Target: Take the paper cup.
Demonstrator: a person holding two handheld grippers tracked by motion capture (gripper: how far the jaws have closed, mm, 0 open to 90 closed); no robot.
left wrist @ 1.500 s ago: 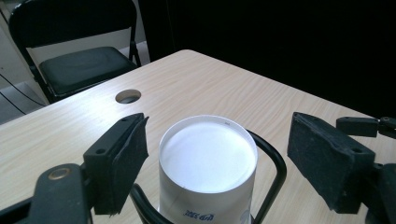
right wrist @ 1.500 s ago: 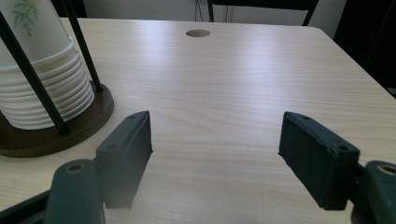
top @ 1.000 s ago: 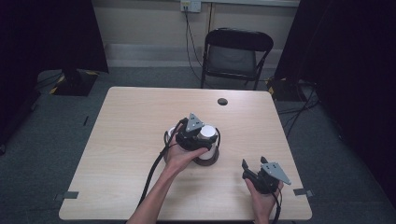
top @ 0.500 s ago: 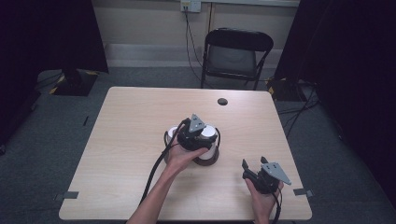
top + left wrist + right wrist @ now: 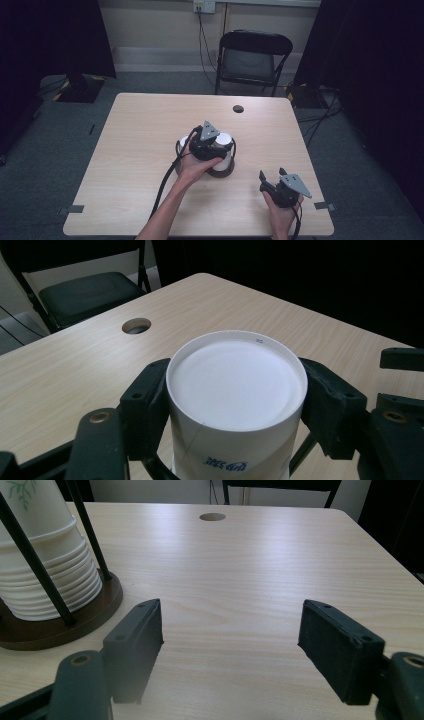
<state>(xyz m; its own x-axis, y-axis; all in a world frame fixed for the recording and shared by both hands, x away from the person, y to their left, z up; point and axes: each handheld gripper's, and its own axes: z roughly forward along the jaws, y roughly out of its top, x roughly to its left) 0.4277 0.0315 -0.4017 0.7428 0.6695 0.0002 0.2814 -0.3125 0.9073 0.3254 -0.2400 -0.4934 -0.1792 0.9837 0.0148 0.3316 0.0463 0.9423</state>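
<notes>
Gripping the top upturned paper cup (image 5: pixel 235 390) with the left gripper (image 5: pixel 235 410), jaws having just closed in and pressing its wall at 9 and 3 o'clock; cup sitting on the stack of paper cups (image 5: pixel 45 565) in the dark-based holder (image 5: pixel 75 617) near mid-table (image 5: pixel 140 130); holding the right gripper (image 5: pixel 231 645) with jaws standing wide apart over bare wood, nothing between them, toward 4 o'clock from the holder; cable hole (image 5: pixel 238 108) lying toward 12 o'clock, folding chair (image 5: pixel 252 57) beyond it.
</notes>
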